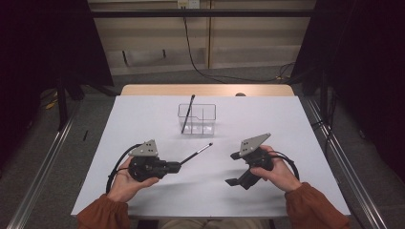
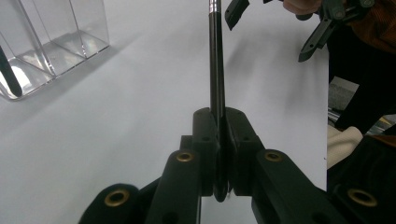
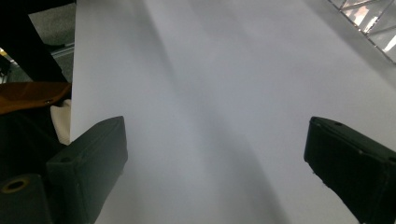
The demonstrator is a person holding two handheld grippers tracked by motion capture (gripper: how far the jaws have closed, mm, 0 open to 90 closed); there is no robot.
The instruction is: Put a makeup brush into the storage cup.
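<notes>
Left gripper (image 1: 175, 167): I have it in my left hand (image 1: 125, 183), low over the near left part of the table, its jaws pointing to the right across the table.
Left jaws: pressed together on the near end of a thin black rod (image 1: 196, 154); in the left gripper view the rod (image 2: 215, 70) runs straight up from between my two black pads.
Rod: it slants from my jaws up and to the right, its free end with a short silvery tip near the middle of the table. I cannot tell whether the tip touches the sheet or hangs just over it.
Right gripper (image 1: 234, 168): in my right hand (image 1: 279, 171), near the right front of the table, turned so the jaws point left and toward me.
Right jaws: standing wide apart, with nothing between them; in the right gripper view only bare white surface lies between my two pads (image 3: 88, 158).
Clear box (image 1: 197, 119): a see-through plastic box with dividers, farther back near the middle of the table, well apart from both grippers.
Second rod (image 1: 187, 113): a dark thin stick stands tilted in the box's left compartment, its top leaning out over the rim.
Table (image 1: 143, 114): covered in white, with a wooden edge showing at the far side.
Sleeves: rust-orange cuffs (image 1: 310, 202) on both my forearms at the near edge.
</notes>
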